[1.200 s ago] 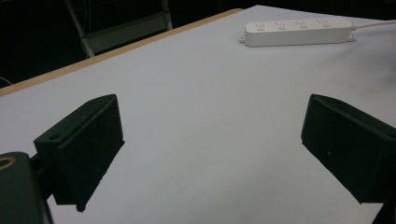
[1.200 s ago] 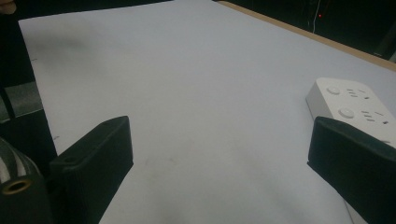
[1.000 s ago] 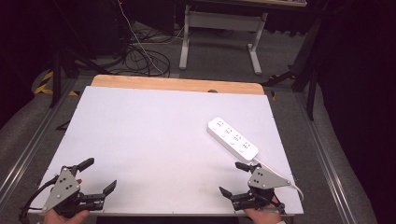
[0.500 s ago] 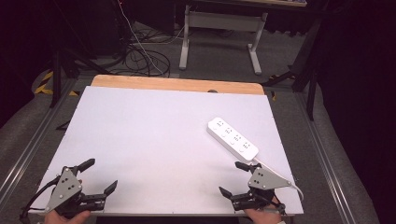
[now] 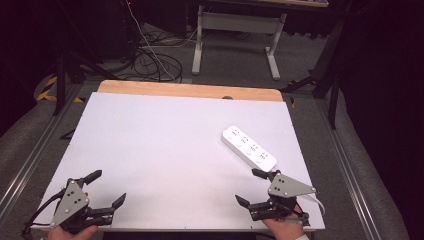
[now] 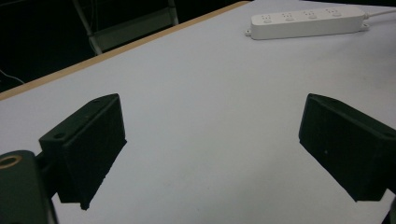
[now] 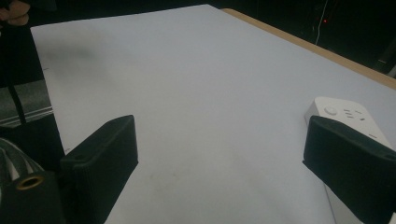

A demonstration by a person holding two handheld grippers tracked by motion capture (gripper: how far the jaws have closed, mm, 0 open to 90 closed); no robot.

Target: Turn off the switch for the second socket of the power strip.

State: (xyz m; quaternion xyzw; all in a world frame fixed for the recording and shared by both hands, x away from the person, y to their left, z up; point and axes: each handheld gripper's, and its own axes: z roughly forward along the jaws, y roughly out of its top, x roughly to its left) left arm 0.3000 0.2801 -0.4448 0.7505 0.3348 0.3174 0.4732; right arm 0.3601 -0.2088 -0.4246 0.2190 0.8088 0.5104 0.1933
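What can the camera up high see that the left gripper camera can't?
The high view alone takes in the right hand-held gripper, open beside the power strip, the floor cables and the desk legs beyond the table. The left gripper view alone shows its own two black pads up close, standing wide apart over bare table with nothing between them. Both views share the white table, its wooden far edge and the white power strip.
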